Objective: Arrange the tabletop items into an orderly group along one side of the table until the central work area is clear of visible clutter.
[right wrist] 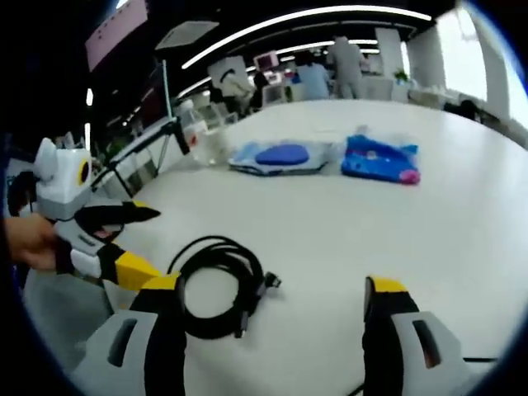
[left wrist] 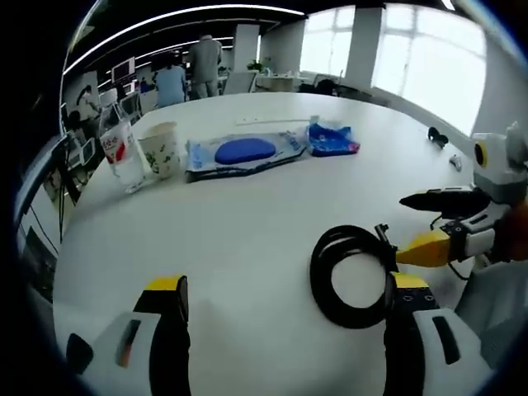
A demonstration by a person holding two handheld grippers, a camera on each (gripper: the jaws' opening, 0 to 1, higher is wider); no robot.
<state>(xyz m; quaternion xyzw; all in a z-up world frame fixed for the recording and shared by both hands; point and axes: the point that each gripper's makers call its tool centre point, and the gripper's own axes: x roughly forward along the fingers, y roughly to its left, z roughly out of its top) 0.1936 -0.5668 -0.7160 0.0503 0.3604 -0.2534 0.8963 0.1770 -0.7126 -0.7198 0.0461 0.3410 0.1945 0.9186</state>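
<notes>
Coiled black cable (left wrist: 353, 276) lies flat on the white table (left wrist: 247, 214), nearest both cameras. Left gripper (left wrist: 285, 318): jaws wide apart, nothing between them; the coil sits just inside its right jaw. Right gripper (right wrist: 272, 318): jaws also wide, empty; cable (right wrist: 216, 285) by its left jaw. Each gripper enters the other's view from the side, near the cable.

Far side, in a row: clear plastic cup (left wrist: 122, 153), paper cup (left wrist: 161, 148), packet with blue oval (left wrist: 243, 153), blue pouch (left wrist: 332, 139). Small dark item (left wrist: 437, 136) at the right table edge, too small to identify. People stand beyond the table.
</notes>
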